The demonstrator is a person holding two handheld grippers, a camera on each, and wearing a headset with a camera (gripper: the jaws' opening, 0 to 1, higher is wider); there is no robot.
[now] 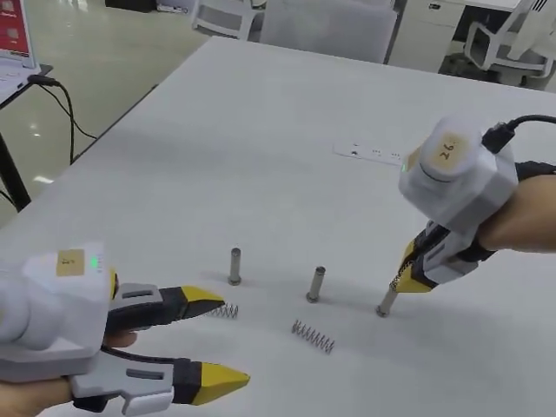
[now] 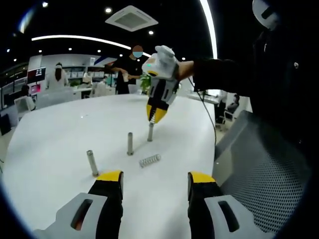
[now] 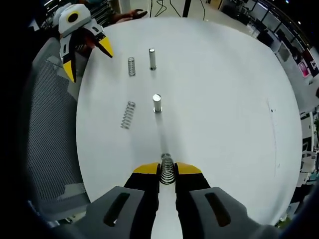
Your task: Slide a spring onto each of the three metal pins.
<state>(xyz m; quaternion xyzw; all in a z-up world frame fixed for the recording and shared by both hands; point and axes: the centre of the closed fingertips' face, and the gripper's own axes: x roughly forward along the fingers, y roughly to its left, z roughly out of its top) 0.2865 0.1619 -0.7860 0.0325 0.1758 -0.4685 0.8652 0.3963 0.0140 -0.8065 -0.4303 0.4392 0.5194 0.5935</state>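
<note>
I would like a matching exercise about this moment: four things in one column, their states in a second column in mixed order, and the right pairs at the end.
Things
1. left gripper
2. right gripper
3. middle pin
4. spring near middle pin

States
A. lying on the table
B. shut on a spring
C. open, holding nothing
D. upright, with nothing on it

Pairs: 1-C, 2-B, 3-D, 4-A
</note>
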